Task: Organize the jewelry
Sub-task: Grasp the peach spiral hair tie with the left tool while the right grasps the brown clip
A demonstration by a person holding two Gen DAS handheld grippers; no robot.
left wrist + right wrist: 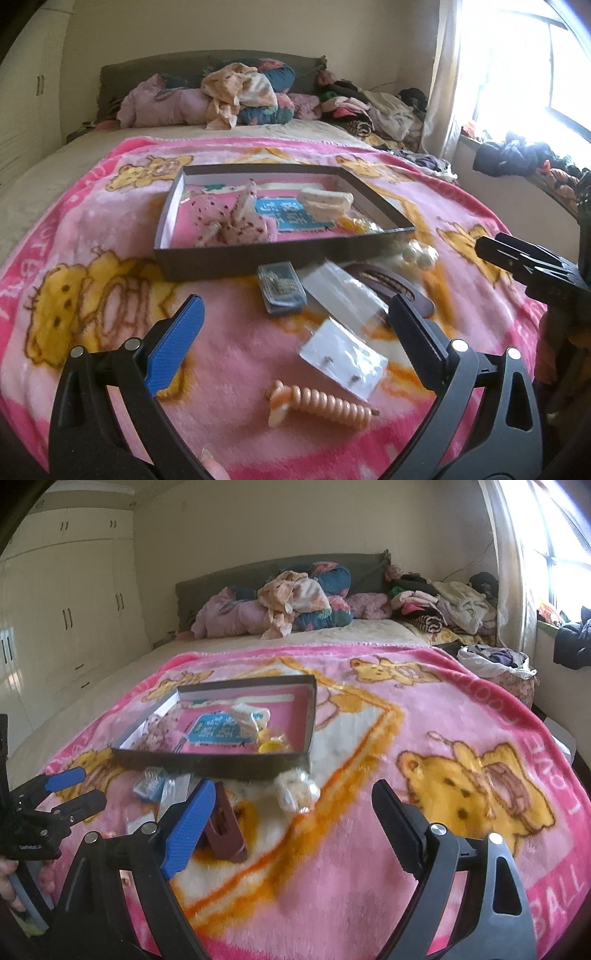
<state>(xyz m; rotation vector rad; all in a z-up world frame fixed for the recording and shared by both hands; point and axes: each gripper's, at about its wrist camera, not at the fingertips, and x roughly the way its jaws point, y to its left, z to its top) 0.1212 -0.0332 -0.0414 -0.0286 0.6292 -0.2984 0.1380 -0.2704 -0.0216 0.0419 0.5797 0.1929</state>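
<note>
A shallow dark box lies on the pink bear blanket and holds hair ties and small packets. In front of it lie a small blue case, clear earring packets, a maroon hair clip, a pearl piece and an orange spiral hair tie. My left gripper is open above the packets and holds nothing. My right gripper is open and empty, over the blanket just right of the maroon clip.
The pink blanket covers the bed's near end. Piles of clothes lie at the headboard and along the window side. A wardrobe stands at the left.
</note>
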